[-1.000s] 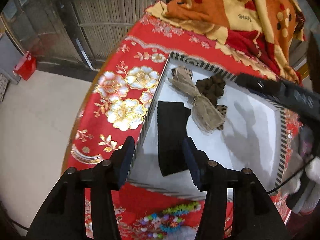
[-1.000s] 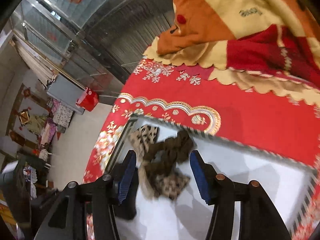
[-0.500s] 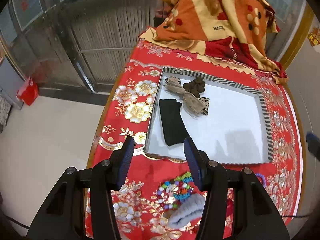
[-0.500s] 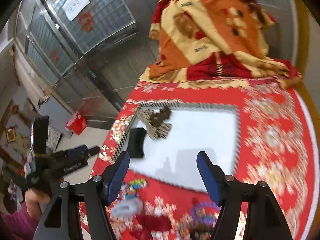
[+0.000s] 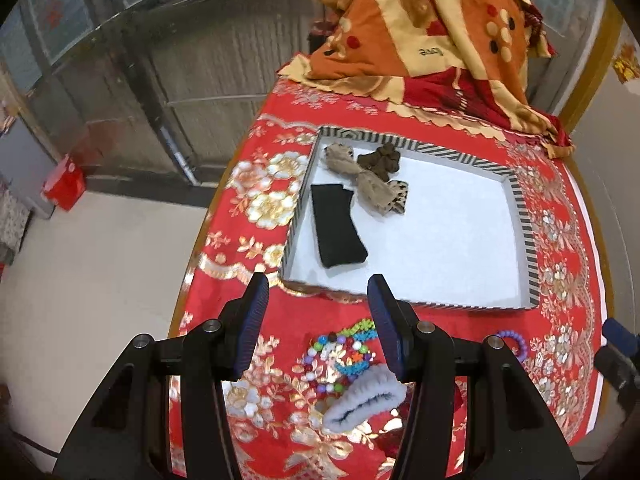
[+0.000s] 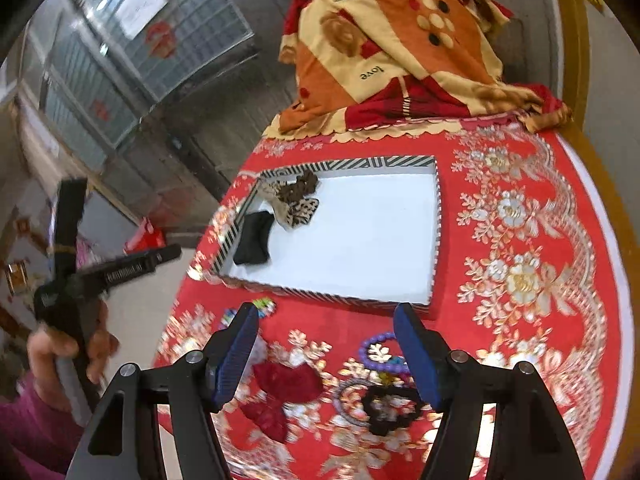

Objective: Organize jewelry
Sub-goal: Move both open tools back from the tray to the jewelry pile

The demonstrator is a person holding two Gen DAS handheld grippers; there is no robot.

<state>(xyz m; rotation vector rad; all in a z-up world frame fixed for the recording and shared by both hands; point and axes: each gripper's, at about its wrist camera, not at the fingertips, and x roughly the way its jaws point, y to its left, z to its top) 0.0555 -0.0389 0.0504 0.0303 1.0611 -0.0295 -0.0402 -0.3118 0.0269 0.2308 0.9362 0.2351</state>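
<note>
A striped-rim tray (image 5: 521,216) with a white floor lies on the red flowered cloth. In it are a black band (image 5: 338,232), a tan and leopard bow (image 5: 374,192) and a brown scrunchie (image 5: 380,158). My left gripper (image 5: 318,282) hovers open and empty before the tray's near rim, above bead bracelets (image 5: 340,348) and a grey fluffy scrunchie (image 5: 360,396). My right gripper (image 6: 326,310) is also open and empty, short of the tray (image 6: 438,220), over a red lace bow (image 6: 280,392), a purple bead bracelet (image 6: 380,354) and a black scrunchie (image 6: 390,408).
A folded orange and red blanket (image 5: 432,40) is heaped at the table's far end. The table's rounded left edge drops to a pale floor (image 5: 100,260). A hand (image 6: 68,352) in a pink sleeve holds the left gripper at the far left of the right wrist view.
Both grippers have drawn back and up from inside the tray to the loose jewelry in front of it. The right jaws have widened, leaving the bow and scrunchie in the tray.
</note>
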